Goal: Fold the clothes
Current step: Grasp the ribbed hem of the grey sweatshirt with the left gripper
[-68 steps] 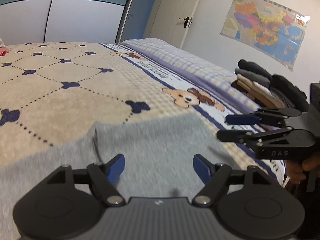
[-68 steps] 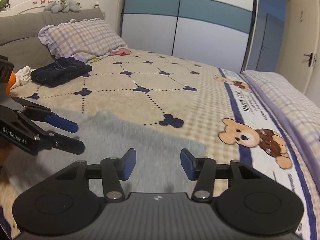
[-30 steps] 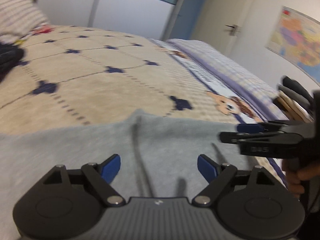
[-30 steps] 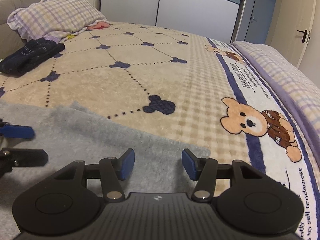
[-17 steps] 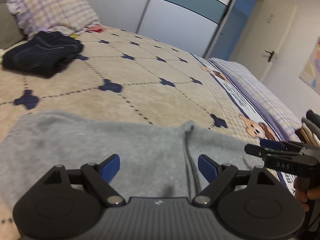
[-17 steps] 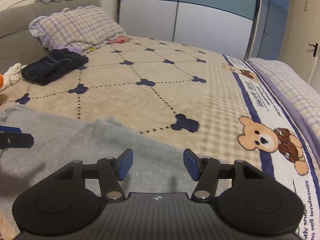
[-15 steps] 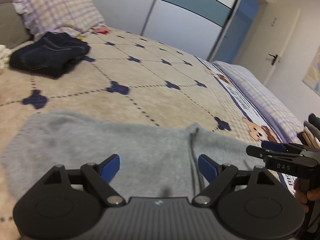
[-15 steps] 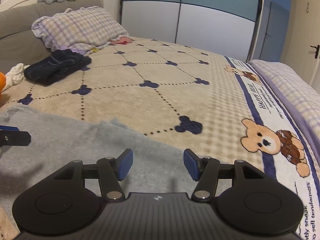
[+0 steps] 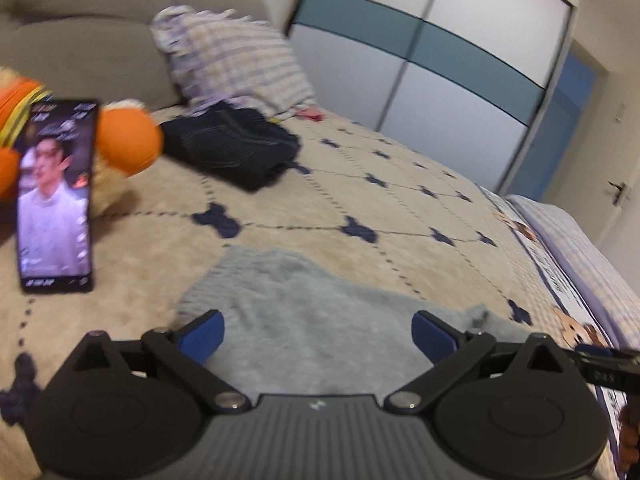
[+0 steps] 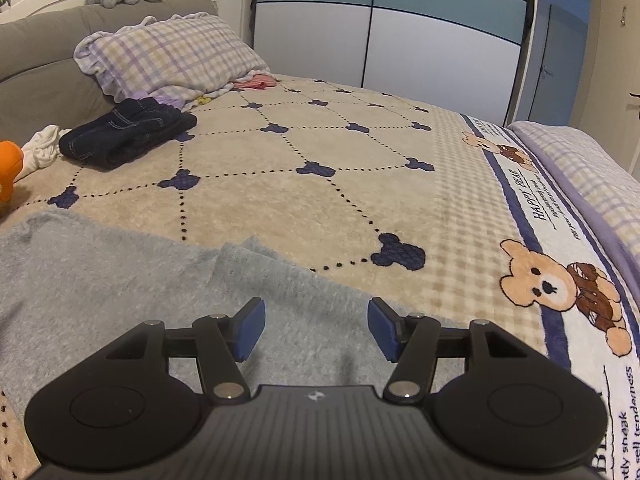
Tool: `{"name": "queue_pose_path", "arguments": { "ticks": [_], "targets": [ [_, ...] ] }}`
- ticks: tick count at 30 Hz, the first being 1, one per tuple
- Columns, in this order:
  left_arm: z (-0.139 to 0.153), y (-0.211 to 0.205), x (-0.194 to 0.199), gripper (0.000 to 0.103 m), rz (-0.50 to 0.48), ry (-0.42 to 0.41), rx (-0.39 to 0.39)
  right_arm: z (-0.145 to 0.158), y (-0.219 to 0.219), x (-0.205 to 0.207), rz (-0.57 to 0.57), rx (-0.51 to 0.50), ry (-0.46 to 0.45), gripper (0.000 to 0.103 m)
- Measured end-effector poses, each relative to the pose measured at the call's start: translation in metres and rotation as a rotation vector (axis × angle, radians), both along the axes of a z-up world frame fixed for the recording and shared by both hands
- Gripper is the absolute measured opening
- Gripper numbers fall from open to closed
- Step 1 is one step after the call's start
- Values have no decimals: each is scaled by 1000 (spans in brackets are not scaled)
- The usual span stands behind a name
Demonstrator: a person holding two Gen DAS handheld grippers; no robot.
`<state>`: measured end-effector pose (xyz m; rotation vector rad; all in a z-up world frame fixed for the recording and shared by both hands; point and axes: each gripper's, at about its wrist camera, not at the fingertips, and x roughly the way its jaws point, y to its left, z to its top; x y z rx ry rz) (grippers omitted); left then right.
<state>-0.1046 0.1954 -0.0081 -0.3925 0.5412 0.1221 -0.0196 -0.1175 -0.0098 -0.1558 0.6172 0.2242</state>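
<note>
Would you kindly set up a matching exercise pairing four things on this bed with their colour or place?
Things:
1. jeans
2. phone
3. pillow
4. grey garment

Descriptions:
A. checked, against the headboard
B. spread flat nearest the tools
C. dark blue, folded
D. propped up, screen lit

Pairs: 1-C, 2-D, 3-A, 4-B

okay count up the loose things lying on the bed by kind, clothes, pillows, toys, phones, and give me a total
Clothes: 4, the grey garment, the folded dark jeans, a white bundle, a pink piece.
Pillows: 1, the checked pillow.
Toys: 1, the orange plush toy.
Phones: 1, the phone propped upright.
Total: 7.
</note>
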Motion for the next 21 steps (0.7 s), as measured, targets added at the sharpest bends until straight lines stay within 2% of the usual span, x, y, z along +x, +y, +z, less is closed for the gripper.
{"name": "queue_pose_path", "arguments": {
  "ticks": [4, 7, 12, 17, 21],
  "targets": [
    [-5, 12, -1, 103, 71, 10, -17, -1, -1, 2, -11, 0, 6, 60],
    [-9, 18, 2, 103, 108, 47, -39, -2, 0, 2, -7, -3, 6, 60],
    [-23, 35, 6, 103, 149, 99, -248, -2, 4, -1, 10, -35, -8, 60],
    [-37, 46, 8, 103, 151, 108, -450, -2, 6, -4, 23, -59, -25, 60],
    [-40, 47, 6, 103, 176, 84, -494, -2, 6, -4, 25, -62, -25, 61]
  ]
}}
